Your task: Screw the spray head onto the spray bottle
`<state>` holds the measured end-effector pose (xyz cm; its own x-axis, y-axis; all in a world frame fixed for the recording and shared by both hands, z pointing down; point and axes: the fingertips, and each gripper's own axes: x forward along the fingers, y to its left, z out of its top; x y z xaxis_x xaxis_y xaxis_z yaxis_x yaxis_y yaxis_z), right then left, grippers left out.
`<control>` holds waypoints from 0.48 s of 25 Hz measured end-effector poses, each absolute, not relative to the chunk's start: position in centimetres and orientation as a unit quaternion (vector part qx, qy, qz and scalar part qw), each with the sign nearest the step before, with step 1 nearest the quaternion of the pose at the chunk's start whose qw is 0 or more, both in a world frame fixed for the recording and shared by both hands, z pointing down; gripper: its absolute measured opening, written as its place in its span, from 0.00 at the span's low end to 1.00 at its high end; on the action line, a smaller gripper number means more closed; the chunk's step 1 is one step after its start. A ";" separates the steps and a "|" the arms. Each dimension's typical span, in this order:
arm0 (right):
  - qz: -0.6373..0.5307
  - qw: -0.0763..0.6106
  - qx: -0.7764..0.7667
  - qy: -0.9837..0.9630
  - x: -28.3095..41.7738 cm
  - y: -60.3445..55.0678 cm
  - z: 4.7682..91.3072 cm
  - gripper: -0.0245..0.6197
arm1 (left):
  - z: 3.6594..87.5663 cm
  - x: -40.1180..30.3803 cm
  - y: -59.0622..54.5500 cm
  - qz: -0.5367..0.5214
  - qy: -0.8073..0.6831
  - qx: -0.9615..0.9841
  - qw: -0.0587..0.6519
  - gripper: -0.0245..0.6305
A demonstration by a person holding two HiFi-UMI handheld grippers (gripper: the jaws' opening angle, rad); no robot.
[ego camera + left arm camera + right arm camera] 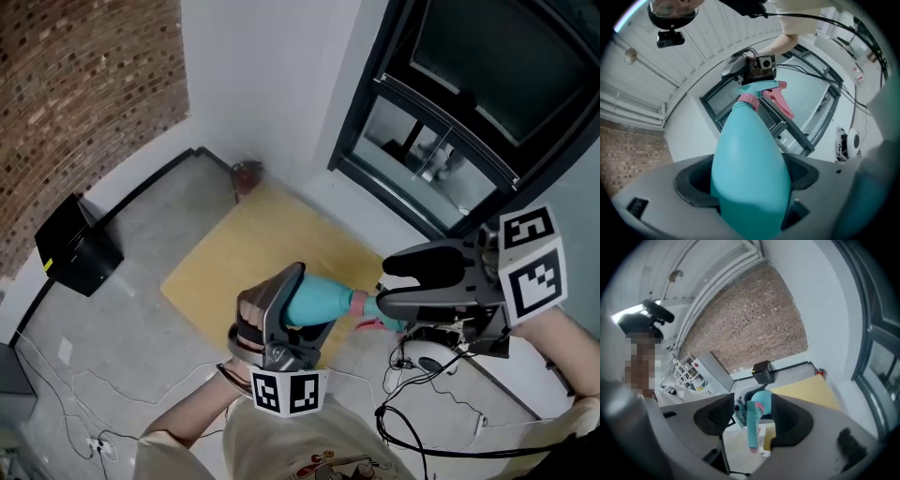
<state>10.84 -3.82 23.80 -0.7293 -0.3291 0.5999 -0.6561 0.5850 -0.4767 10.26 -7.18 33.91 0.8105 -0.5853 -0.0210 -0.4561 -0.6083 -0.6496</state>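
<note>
Your left claw (pixel 298 309) pinches the teal plastic spray bottle (pixel 750 159) at its belly; it is likely light and slippery. Your right claw (pixel 752 413) stands spread around the teal-and-pink spray head (pixel 765 89); take hold at its collar.

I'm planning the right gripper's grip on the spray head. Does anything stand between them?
Nothing visible does. The right gripper is open, and the spray head stands between its jaws, on the neck of the bottle that the left gripper holds.
</note>
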 end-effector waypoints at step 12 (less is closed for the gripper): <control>-0.168 0.510 0.214 -0.816 12.7 -2.7 24.1 0.40 | 33.7 9.0 -9.8 -0.104 0.176 -0.939 0.276 0.69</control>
